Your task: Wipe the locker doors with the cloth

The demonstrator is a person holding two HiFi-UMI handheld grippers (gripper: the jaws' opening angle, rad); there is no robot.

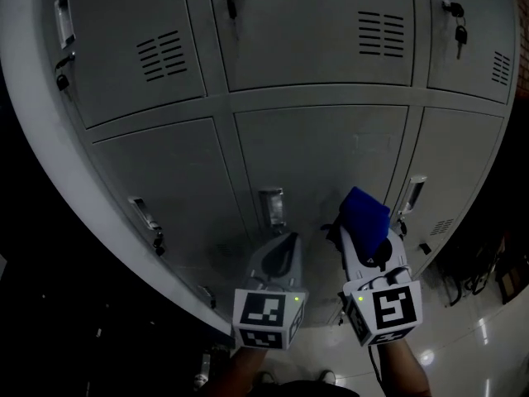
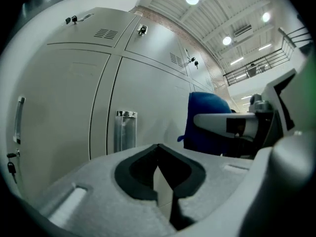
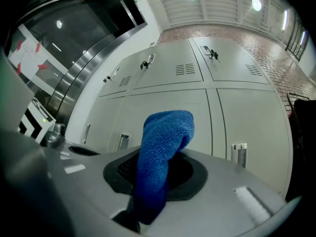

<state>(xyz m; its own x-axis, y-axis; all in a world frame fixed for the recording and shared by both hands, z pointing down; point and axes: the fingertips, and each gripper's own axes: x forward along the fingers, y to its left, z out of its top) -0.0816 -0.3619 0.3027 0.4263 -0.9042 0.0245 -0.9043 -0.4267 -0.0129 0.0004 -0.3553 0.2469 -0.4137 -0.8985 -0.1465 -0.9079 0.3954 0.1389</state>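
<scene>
Facing a wall of grey locker doors, two rows in sight. Low and near, held side by side and aimed at the lower middle door: left gripper with jaws pressed together on nothing, right gripper clamped on a blue cloth. Cloth bunched up out of the jaws, close to the door; touching or not, cannot tell. Only in the left gripper view: cloth just right of a metal handle. Only in the head view: shiny floor near right, a key hanging from an upper lock.
</scene>
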